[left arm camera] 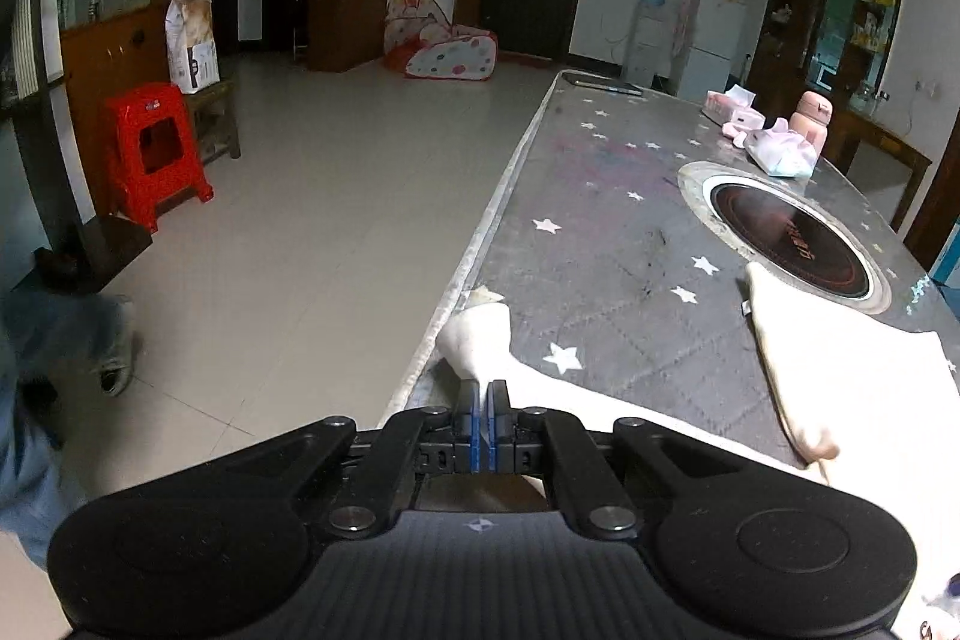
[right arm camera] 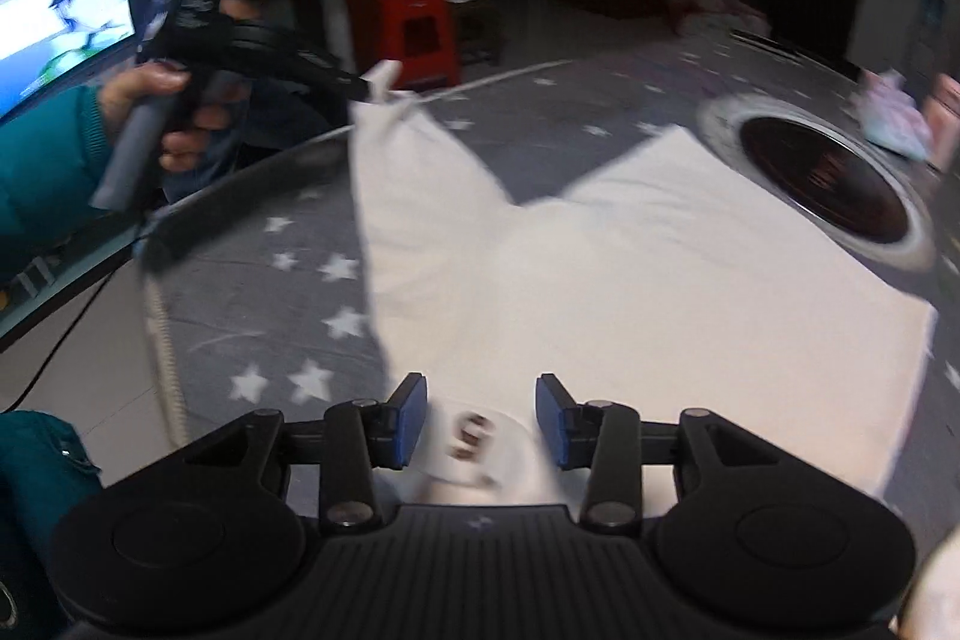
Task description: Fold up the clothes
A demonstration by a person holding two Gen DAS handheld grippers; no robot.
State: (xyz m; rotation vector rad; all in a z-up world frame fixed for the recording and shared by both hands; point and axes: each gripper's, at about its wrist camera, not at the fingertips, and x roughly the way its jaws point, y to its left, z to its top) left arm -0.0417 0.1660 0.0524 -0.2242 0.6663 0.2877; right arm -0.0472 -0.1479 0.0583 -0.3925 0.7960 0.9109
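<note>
A cream white garment (right arm camera: 630, 280) lies spread on the grey star-patterned table (right arm camera: 282, 292). My left gripper (left arm camera: 483, 397) is shut on the end of one sleeve (left arm camera: 480, 334) near the table's left edge. In the right wrist view the left gripper (right arm camera: 375, 85) holds that sleeve tip lifted at the far table edge. My right gripper (right arm camera: 481, 415) is open, its blue pads (right arm camera: 411, 415) on either side of the garment's collar label (right arm camera: 471, 439). A second sleeve (left arm camera: 792, 358) lies folded on the right in the left wrist view.
A round black cooktop (left arm camera: 789, 238) is set into the table beyond the garment. Pink tissue packs, a pink bottle (left arm camera: 810, 118) and a small bundle stand at the far end. A red stool (left arm camera: 153, 148) stands on the floor left of the table.
</note>
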